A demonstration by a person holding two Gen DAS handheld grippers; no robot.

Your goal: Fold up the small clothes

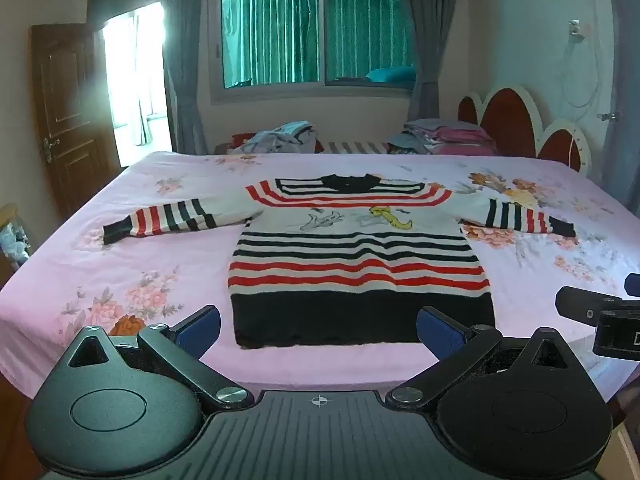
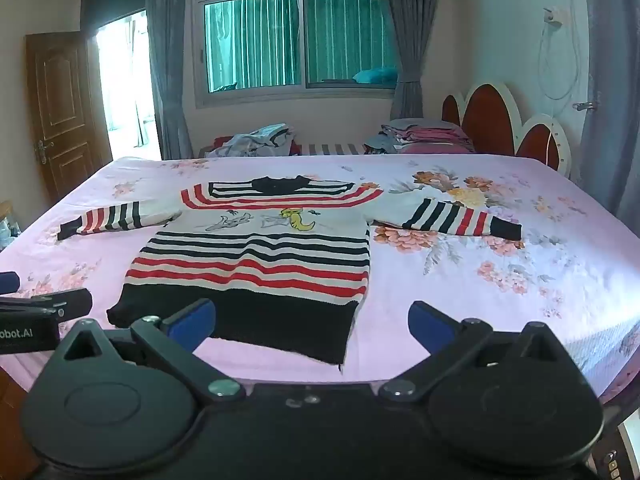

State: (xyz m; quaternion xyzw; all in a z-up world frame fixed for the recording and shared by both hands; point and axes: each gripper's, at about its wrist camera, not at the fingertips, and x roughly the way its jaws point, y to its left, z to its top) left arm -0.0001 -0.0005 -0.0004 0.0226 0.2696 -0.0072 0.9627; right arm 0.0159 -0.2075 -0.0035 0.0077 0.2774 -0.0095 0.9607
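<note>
A small striped sweater (image 1: 356,256) in black, red and white lies flat on the pink floral bed sheet (image 1: 152,264), sleeves spread to both sides, dark hem nearest me. In the left wrist view my left gripper (image 1: 318,330) is open just before the hem, its blue pads on either side of it and apart from the cloth. The right wrist view shows the same sweater (image 2: 256,256) left of centre. My right gripper (image 2: 312,326) is open over the hem's right corner, nothing between its pads. The right gripper (image 1: 596,312) also shows at the left view's right edge.
At the bed's far side lie a loose heap of clothes (image 1: 280,138) and a stack of folded clothes (image 1: 444,136). A red and white headboard (image 1: 516,120) stands at the right. A wooden door (image 1: 68,120) stands open at the left, and a curtained window (image 1: 308,36) fills the back wall.
</note>
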